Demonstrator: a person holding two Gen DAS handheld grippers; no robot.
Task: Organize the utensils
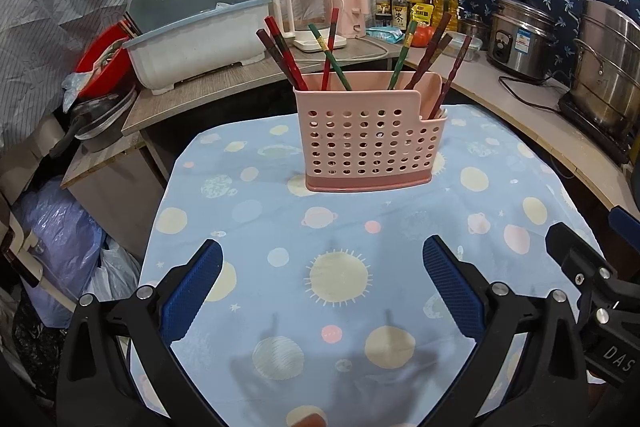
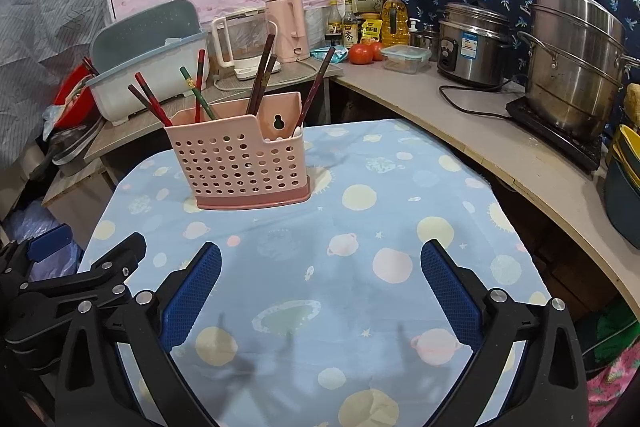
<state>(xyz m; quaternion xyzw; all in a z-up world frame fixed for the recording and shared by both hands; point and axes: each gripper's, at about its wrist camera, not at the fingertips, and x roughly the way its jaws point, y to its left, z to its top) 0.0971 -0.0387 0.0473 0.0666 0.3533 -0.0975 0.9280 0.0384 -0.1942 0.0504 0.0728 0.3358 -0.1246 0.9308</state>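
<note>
A pink perforated utensil holder (image 1: pixel 366 143) (image 2: pixel 240 163) stands upright on the blue planet-print tablecloth (image 1: pixel 344 283) (image 2: pixel 320 267). Several chopsticks (image 1: pixel 328 55) (image 2: pixel 262 75), red, green and dark brown, stick out of it at slants. My left gripper (image 1: pixel 322 255) hovers low over the cloth in front of the holder, open with nothing between its blue pads. My right gripper (image 2: pixel 320 255) hangs to the holder's right and nearer, also open and empty. Each wrist view catches the other gripper's black frame at its edge.
Behind the table stands a grey dish-drainer box (image 1: pixel 196 35) (image 2: pixel 148 67) with kettles (image 2: pixel 288 27) and bottles (image 2: pixel 394 17). A curved counter (image 2: pixel 500 143) on the right carries a rice cooker (image 2: pixel 472 43) and a steel pot (image 2: pixel 576 67). Bags (image 1: pixel 68 239) lie left.
</note>
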